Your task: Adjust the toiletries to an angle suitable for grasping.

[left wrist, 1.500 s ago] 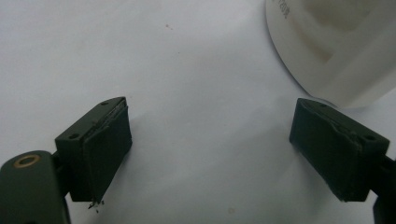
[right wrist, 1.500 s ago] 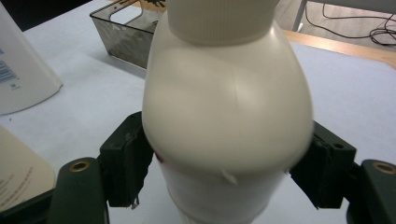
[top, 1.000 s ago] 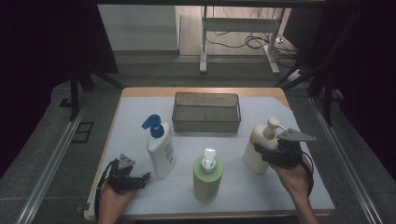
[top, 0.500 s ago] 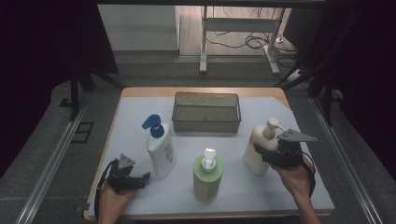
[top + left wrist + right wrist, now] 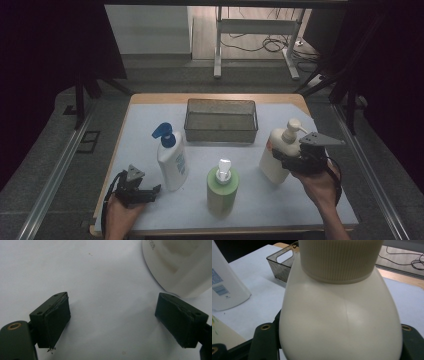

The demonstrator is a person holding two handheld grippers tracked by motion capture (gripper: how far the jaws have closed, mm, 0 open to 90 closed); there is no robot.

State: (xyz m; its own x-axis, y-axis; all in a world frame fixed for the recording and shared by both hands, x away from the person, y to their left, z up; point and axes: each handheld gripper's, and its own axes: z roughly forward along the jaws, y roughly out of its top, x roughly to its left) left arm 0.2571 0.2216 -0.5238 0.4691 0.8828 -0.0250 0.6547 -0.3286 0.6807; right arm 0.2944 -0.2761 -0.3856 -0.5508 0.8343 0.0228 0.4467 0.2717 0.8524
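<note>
Right gripper (image 5: 281,161) clamped on the cream plastic pump bottle (image 5: 280,150) at the right of the pale blue table mat (image 5: 310,200)

Its black jaws press both sides of the bottle's rounded body, which stands upright, tilted slightly, in front of the right end of the dark mesh wire basket (image 5: 221,120). The left gripper (image 5: 150,192) rests low at the mat's near left corner, jaws spread wide with nothing between them, just beside the white bottle with a blue pump (image 5: 171,160). A green bottle with a white cap (image 5: 222,186) stands between the two hands

Right tool (image 5: 280,159) grips the cream pump bottle (image 5: 278,150), tilted.
</note>
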